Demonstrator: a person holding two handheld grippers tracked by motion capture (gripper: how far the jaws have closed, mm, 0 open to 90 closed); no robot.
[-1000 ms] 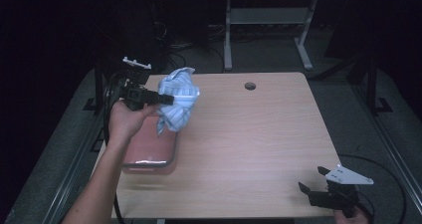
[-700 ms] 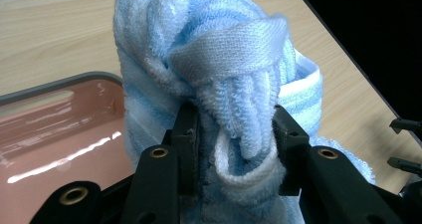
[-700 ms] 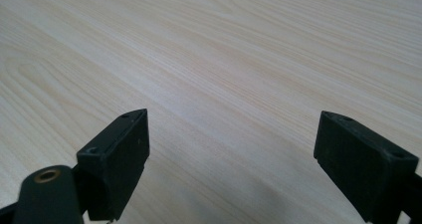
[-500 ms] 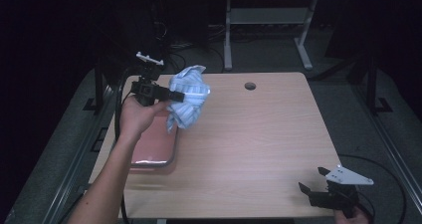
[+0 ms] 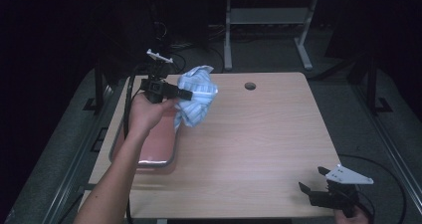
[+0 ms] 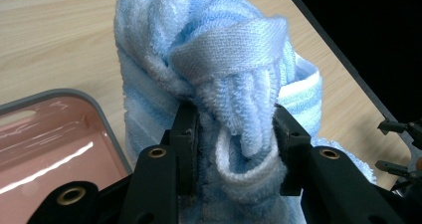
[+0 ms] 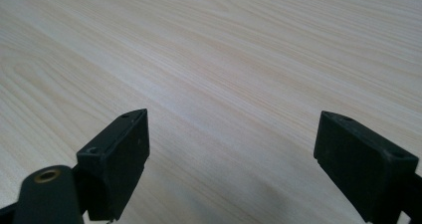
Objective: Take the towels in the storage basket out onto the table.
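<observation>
While the high view gives the whole layout, the two gripper views fill in the close-up stuff; from above, the left gripper (image 5: 185,93) is up off the table (image 5: 259,144) near its far-left part, with a bunched blue towel (image 5: 198,98) hanging from its jaws, right at the far end of a pink tray (image 5: 159,144); the left gripper view shows how it's actually held, jaws clamped tight on a thick fold of the towel (image 6: 234,84), pads squeezing a loop of terry from both sides; that view also catches the tray's (image 6: 50,134) glossy pink inside and grey rounded rim at lower left, just beside the hanging cloth.

From above, the right gripper (image 5: 311,194) sits low at the near-right corner of the table, well apart from the towel; its own view shows its jaws spread wide over bare wood, nothing between them.

Room-wise, the middle and right of the table are open wood grain, with a small round hole (image 5: 250,86) near the far edge; the tray hugs the left edge, and the towel hangs above the tabletop just inside the far-left corner; beyond the edges it's dark floor and a metal frame (image 5: 268,20) at the back.

Textures: the towel is soft looped terry in pale blue with lighter stripes and a flat woven hem band; the tray is smooth, shiny plastic with rounded corners; the table is matte light wood laminate; the gripper jaws are blocky matte black.
</observation>
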